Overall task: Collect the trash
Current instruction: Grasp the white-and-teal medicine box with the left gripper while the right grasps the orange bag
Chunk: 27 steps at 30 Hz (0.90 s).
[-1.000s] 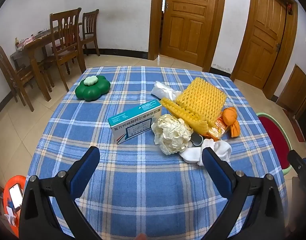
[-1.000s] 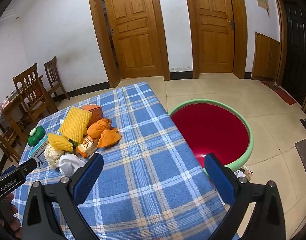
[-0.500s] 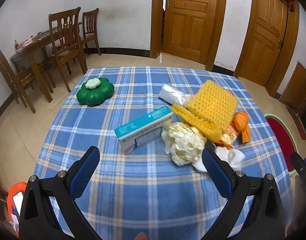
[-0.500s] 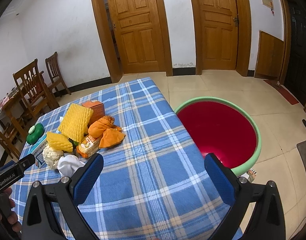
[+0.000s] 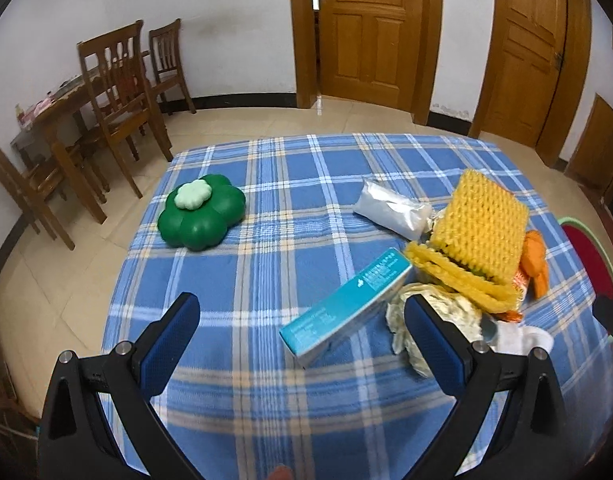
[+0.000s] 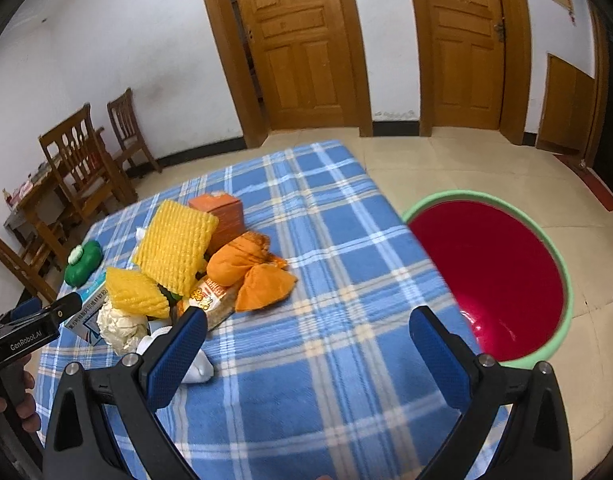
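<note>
In the left wrist view, the left gripper (image 5: 302,336) hangs above the blue plaid tablecloth (image 5: 266,400) with its jaws spread wide and nothing between them. Bare cloth fills the lower centre of the frame up to the near edge. The trash sits bunched at centre right: a teal box (image 5: 346,312) lies slantwise, its near end between the blue fingers (image 5: 166,344); a crumpled cream wad (image 5: 438,316) touches its right side, partly hidden behind the right finger. Above them lean two yellow foam nets (image 5: 482,224), with a silver pouch (image 5: 390,208) to their upper left. A green flower-shaped container (image 5: 202,216) stands apart at left, near the table's left edge.

In the right wrist view, the right gripper (image 6: 306,344) is also wide and empty over open cloth at lower centre. An orange bag (image 6: 254,272) lies at centre left. A red basin (image 6: 490,280) with a green rim stands on the floor just beside the table's right edge.
</note>
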Available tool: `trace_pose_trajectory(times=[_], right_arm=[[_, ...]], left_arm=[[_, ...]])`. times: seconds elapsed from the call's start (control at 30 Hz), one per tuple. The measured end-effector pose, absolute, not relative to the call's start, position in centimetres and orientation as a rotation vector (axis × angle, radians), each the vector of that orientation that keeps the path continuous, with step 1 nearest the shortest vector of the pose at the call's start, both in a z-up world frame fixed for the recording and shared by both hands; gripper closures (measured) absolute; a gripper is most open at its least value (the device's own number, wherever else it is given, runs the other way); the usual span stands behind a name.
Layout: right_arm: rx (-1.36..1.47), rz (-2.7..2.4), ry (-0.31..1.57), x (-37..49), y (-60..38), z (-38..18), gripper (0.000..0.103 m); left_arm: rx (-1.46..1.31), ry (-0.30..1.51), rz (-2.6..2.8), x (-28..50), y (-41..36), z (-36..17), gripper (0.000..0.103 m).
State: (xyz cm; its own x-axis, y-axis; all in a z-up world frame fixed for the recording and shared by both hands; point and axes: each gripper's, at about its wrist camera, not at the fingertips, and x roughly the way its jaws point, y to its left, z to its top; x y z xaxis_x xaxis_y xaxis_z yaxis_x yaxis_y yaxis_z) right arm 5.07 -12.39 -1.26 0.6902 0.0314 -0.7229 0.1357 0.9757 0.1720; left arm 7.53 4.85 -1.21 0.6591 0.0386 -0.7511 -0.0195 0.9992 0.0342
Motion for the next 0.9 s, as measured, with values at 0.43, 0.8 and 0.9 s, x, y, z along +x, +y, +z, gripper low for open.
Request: trace_pose_trajectory(times=[0.43, 0.8, 0.9], right_arm=[[0.134, -0.068, 0.919, 10.5, -10.3, -3.9, 0.0], [0.158, -0.049, 0.925, 13.0, -10.3, -4.2, 0.02], [0.182, -0.022, 0.916, 13.2, -10.4, -4.2, 0.031]], left_arm=[[-0.1, 0.919, -0.169, 10.3, 7.0, -4.6, 0.045], [-0.134, 0.924, -0.258, 10.8, 7.0, -4.6, 0.047], [-0.132, 0.93, -0.249, 11.4, 7.1, -4.7, 0.046]])
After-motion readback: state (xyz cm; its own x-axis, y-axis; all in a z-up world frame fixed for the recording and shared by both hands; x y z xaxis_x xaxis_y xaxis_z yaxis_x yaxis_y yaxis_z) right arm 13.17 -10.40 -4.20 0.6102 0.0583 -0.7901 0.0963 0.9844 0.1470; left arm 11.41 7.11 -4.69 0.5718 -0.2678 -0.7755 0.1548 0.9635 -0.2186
